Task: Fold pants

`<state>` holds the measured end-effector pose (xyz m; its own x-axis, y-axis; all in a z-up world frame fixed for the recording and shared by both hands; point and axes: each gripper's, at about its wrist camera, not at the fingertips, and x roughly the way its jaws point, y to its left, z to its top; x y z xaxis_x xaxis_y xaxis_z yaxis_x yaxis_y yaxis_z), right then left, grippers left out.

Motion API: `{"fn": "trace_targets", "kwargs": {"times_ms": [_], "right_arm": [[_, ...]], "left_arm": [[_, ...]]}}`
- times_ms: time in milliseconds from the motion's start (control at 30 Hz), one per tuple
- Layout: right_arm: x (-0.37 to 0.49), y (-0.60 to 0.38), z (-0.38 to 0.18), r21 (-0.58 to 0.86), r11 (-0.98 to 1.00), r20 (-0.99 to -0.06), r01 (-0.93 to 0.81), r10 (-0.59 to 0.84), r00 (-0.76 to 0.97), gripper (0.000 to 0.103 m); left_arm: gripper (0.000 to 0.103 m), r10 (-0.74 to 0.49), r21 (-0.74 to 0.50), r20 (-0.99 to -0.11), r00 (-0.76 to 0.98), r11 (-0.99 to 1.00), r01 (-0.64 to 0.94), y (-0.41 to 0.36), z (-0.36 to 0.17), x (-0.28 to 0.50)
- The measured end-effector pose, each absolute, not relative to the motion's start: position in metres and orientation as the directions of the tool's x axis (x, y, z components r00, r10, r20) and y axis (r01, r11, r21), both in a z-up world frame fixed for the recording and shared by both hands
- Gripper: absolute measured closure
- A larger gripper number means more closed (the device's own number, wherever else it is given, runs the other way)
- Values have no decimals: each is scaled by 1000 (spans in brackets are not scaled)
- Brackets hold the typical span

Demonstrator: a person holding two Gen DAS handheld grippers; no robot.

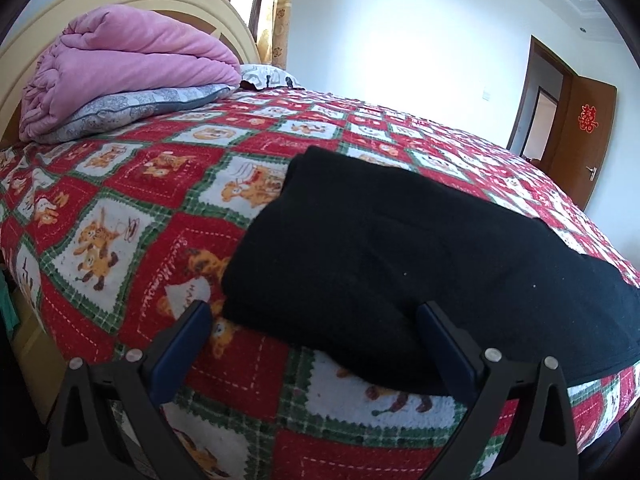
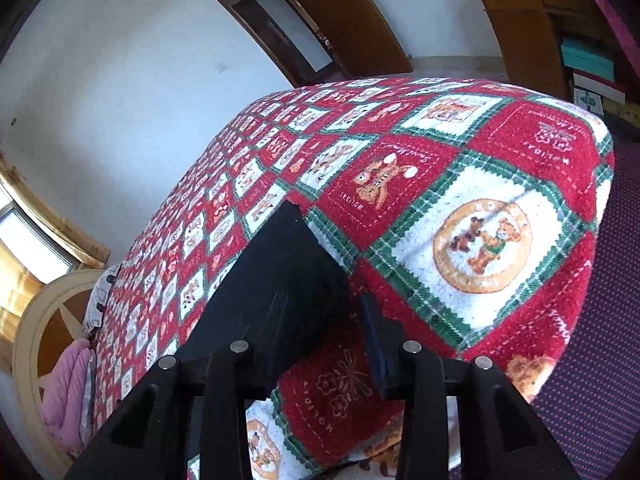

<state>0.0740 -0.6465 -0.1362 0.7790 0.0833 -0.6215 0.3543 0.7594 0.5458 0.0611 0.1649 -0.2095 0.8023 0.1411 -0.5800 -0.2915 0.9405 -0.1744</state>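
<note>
While the black pants [image 1: 400, 264] lie folded flat on the red patchwork bedspread [image 1: 132, 208] near the bed's front edge, the left gripper [image 1: 316, 344] sits w/ jaws wide apart, straddling the pants' near left corner, pads not pressing. Right gripper [image 2: 320, 320] is partly open at the pants' other end; cloth between jaws, no visible pinch. Pink quilt [image 1: 120, 64] well apart by headboard.
</note>
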Motion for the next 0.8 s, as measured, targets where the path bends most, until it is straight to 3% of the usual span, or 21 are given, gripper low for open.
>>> {"fn": "trace_targets", "kwargs": {"times_ms": [267, 333, 367, 567, 800], "right_arm": [[78, -650, -150, 607, 739, -523, 291, 95, 847, 68], [77, -649, -150, 596, 748, -523, 294, 83, 849, 77], [78, -648, -150, 585, 753, -530, 302, 72, 845, 87], [76, -642, -145, 557, 776, -516, 295, 45, 856, 91], [75, -607, -120, 414, 873, -472, 259, -37, 881, 91]], "left_arm": [[0, 141, -175, -579, 803, 940, -292, 165, -211, 61], [0, 141, -176, -580, 803, 940, -292, 165, -211, 61], [0, 141, -176, -579, 803, 940, -292, 165, -211, 61], [0, 141, -175, -579, 803, 940, -292, 164, -211, 61], [0, 142, -175, -579, 803, 940, -292, 164, -211, 61]]}}
